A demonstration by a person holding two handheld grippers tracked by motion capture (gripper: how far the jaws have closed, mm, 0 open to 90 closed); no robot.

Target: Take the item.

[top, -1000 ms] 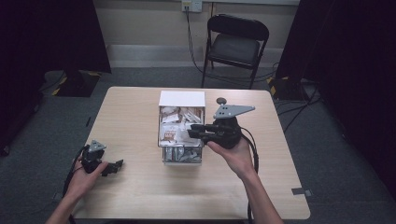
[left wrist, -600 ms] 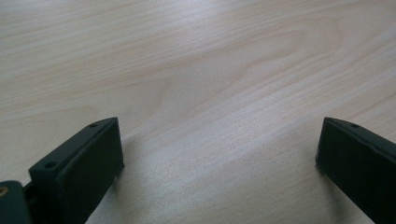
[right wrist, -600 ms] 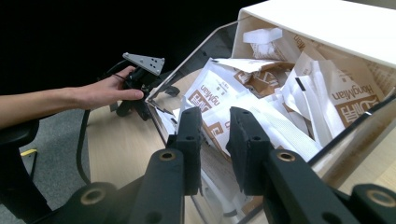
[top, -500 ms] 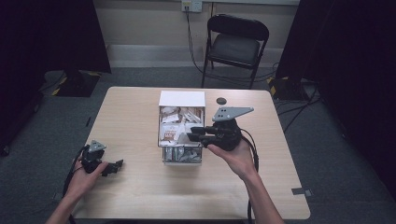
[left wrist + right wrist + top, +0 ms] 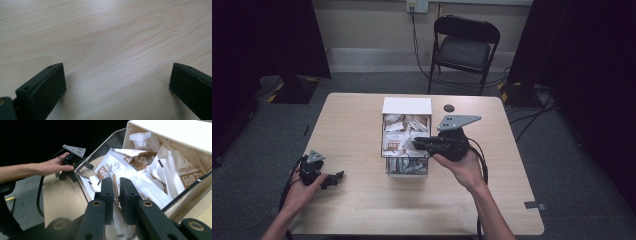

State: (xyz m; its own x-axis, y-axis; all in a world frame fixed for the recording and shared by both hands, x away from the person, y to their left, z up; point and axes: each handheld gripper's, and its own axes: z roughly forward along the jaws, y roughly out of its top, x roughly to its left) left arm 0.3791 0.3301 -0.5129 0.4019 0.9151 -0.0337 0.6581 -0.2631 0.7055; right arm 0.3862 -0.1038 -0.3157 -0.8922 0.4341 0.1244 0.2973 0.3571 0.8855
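right gripper (image 5: 117, 195): jaws nearly pressed together, just been closing, nipping a thin brown-and-white sachet (image 5: 115, 188) edge-on between the pads; i read it as a pinch on that one packet, though the contact itself is narrow.
right gripper placement: in the high view it reaches level over the right wall of the box (image 5: 385, 134), tips inside, so i can pick from the pile without tipping the container.
sachet: upright between the jaws, near the middle of the heap, its lower end buried among the other packets (image 5: 160, 173).
box: clear-walled with a white far end, standing at the middle of the table (image 5: 352, 215), a little toward the far edge; packets lie loose and crossed in it, which is why i take one by its edge.
left gripper (image 5: 117, 82): jaws spread wide, nothing between them, bare wood below.
left gripper placement: resting near the near-left corner of the table, held by the left hand (image 5: 302, 192), parked well apart from the box to stay out of the way.
black disc (image 5: 449, 107): lies just beside the box's far-right corner, untouched.
next, as i judge it: lift straight up so neighbours fall away.
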